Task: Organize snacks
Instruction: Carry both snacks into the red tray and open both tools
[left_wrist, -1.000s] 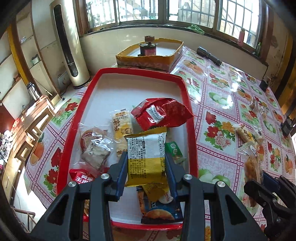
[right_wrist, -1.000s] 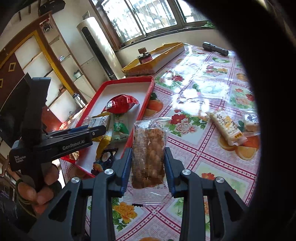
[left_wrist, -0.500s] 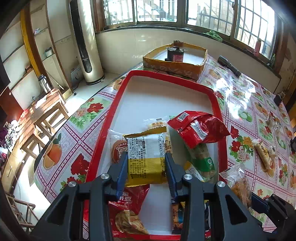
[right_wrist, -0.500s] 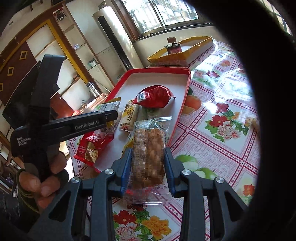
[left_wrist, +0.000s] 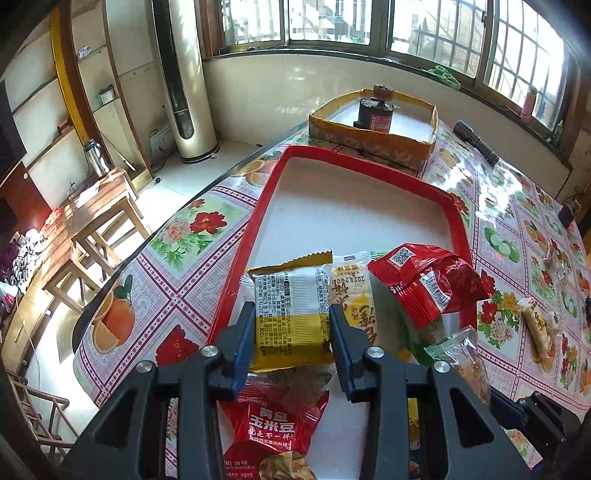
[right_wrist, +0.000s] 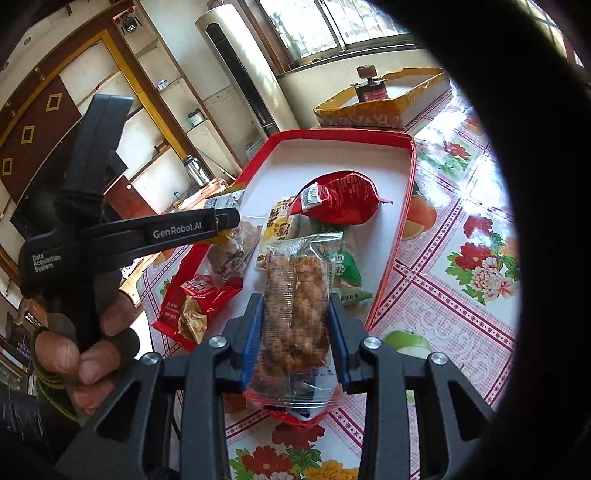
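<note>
My left gripper (left_wrist: 292, 325) is shut on a yellow and white snack packet (left_wrist: 291, 314) and holds it above the near left part of the red tray (left_wrist: 266, 206). My right gripper (right_wrist: 296, 314) is shut on a clear packet of brown fried snacks (right_wrist: 297, 295), held over the tray's near edge (right_wrist: 402, 221). In the tray lie a red bag (left_wrist: 428, 284), a yellow-print packet (left_wrist: 354, 295), a red corn snack bag (left_wrist: 273, 424) and a green packet (right_wrist: 345, 273). The left gripper also shows in the right wrist view (right_wrist: 225, 219).
A yellow cardboard box (left_wrist: 373, 129) with a dark red can (left_wrist: 373, 114) stands beyond the tray. A wrapped bar (left_wrist: 537, 328) lies on the floral tablecloth to the right. A black flashlight (left_wrist: 476, 142) lies far right. The table edge (left_wrist: 155, 236) runs along the left.
Both grippers have moved left and forward with their packets. The right gripper has come from over the tablecloth to over the tray's near edge. The left gripper now sits nearer the tray's left rim.
</note>
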